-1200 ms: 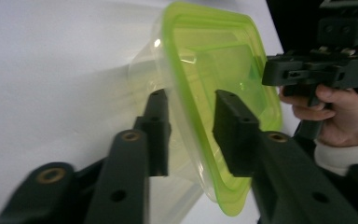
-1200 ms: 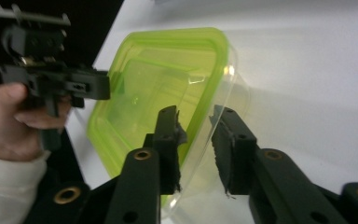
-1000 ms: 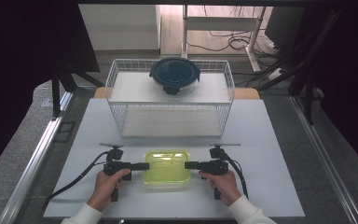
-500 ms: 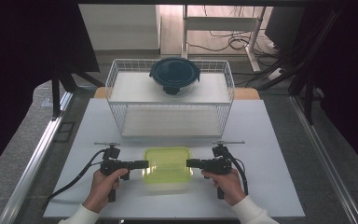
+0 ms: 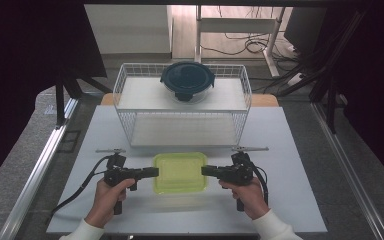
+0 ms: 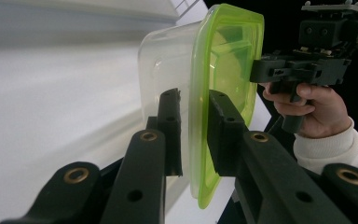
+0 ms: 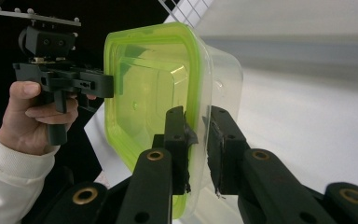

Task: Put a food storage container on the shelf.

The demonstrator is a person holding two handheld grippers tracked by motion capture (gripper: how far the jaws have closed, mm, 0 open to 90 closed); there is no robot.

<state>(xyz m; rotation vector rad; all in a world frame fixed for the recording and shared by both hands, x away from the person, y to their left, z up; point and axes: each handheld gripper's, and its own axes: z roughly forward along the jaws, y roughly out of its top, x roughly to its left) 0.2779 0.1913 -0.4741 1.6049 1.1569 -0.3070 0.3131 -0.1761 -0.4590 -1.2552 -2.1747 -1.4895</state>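
Left claw clenched on the near edge of the green-lidded clear food container, one jaw either side of the lid's rim. Right claw grasping the opposite edge likewise. Container held between both claws over the white bench. Beyond them: wire basket carrying a dark-lidded round container.

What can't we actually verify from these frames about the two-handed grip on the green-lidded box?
- Clear plastic box with green lid: the left gripper and right gripper jaws cover the rim, so pad contact is unclear.
- Its underside: high view, hidden by the lid, so whether it is lifted off the white table is unclear.
- Round glass container with dark lid on the white wire rack: the lid hides its contents.
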